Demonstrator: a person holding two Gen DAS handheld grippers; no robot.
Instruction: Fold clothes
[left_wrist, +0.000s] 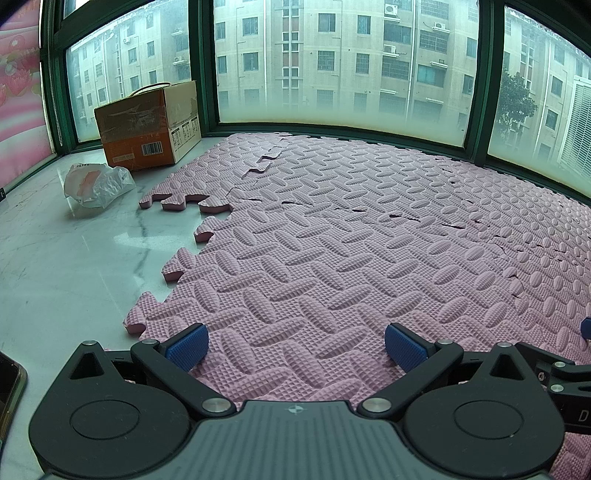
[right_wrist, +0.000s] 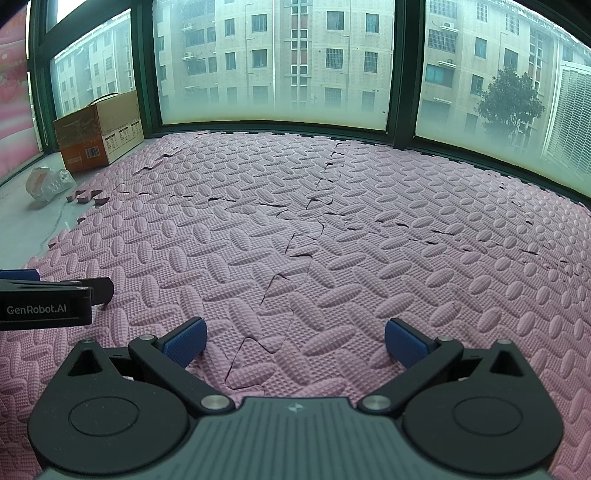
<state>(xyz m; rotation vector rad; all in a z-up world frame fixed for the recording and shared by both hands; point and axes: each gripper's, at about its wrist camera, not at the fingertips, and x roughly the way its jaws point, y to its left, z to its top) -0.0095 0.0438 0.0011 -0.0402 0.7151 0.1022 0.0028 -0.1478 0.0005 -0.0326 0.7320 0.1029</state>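
No clothes show in either view. My left gripper (left_wrist: 295, 345) is open, its blue pads spread wide just above the pink foam mat (left_wrist: 369, 229) near the mat's left edge, with nothing between them. My right gripper (right_wrist: 295, 341) is open too, low over the same pink foam mat (right_wrist: 332, 221) with bare mat between its pads. The left gripper's black body (right_wrist: 48, 299) lies at the left edge of the right wrist view. A blue pad of the right gripper (left_wrist: 585, 326) peeks in at the right edge of the left wrist view.
A cardboard box (left_wrist: 147, 125) stands at the back left by the window, with a crumpled plastic bag (left_wrist: 96, 184) in front of it on the white marble sill (left_wrist: 55, 266). A phone (left_wrist: 9, 387) lies at the lower left. Green-framed windows (left_wrist: 332, 74) close the far side.
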